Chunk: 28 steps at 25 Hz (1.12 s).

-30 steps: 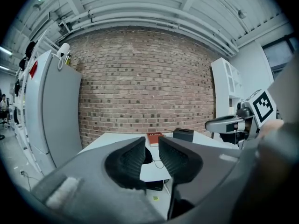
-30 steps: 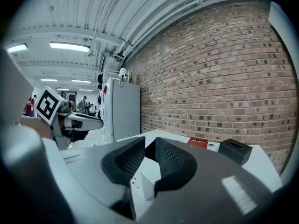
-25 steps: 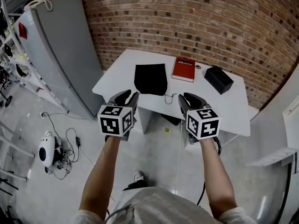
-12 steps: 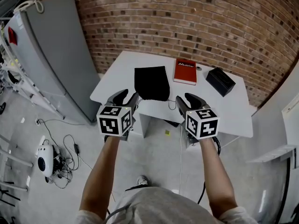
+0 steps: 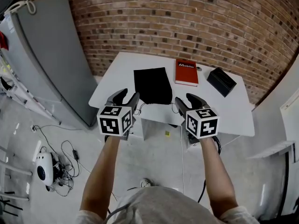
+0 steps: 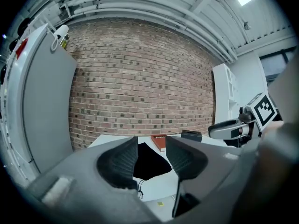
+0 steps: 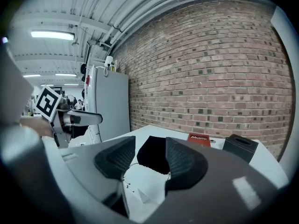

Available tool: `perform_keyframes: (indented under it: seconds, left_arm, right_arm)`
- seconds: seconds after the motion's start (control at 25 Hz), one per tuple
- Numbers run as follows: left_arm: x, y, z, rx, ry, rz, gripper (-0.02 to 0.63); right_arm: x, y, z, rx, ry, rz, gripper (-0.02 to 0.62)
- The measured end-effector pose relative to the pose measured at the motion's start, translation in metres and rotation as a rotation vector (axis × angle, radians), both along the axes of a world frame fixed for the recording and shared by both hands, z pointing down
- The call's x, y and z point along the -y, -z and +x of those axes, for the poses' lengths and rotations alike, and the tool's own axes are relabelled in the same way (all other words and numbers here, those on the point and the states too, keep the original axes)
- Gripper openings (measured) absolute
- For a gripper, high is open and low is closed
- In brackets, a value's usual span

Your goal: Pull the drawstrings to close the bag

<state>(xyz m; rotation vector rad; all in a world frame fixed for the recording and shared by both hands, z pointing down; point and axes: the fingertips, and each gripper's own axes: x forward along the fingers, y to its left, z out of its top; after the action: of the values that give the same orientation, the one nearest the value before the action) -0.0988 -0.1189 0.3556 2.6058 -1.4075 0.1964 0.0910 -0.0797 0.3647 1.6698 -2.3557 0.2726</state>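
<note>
A flat black drawstring bag [image 5: 152,85] lies on the white table [image 5: 233,111], its mouth toward the near edge. Thin black drawstrings [image 5: 141,106] trail out at the bag's near corners. Both grippers hover short of the table's near edge, apart from the bag. My left gripper [image 5: 127,96] points at the bag's left near corner and my right gripper [image 5: 187,100] at its right near corner. Both pairs of jaws have just been opening and stand open with nothing between them. In the left gripper view the bag [image 6: 149,161] and a string [image 6: 139,188] show beyond the jaws; the right gripper view shows the bag [image 7: 152,155].
A red book [image 5: 186,72] and a black box [image 5: 221,81] lie on the table behind and to the right of the bag. A grey cabinet [image 5: 51,59] stands to the left and a brick wall [image 5: 187,22] behind. Cables and a white device [image 5: 44,168] lie on the floor.
Both grippers have moved forward toward the table's near edge, and the table now sits closer in view. Both pairs of jaws stand wider apart than before.
</note>
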Motion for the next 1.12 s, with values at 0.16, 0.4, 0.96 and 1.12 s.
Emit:
perform_keyframes:
  seconds: [0.16,0.4,0.96,1.12]
  left_arm:
    - [0.013,-0.003,-0.002,-0.011,-0.027,-0.006,0.201]
    - [0.028,-0.009,-0.002,-0.003,-0.073,-0.006,0.201]
    - [0.028,-0.030,0.000,-0.002,-0.103,-0.034,0.201]
    - [0.030,-0.038,0.002,0.008,-0.104,-0.038,0.201]
  right_arm:
    - [0.008,-0.002,-0.002,-0.003,-0.025,-0.004,0.210]
    - [0.018,-0.007,-0.011,-0.015,-0.043,-0.011,0.219]
    - [0.015,-0.029,-0.008,-0.023,-0.061,-0.053,0.219]
    - [0.021,-0.043,-0.007,-0.029,-0.046,-0.067,0.219]
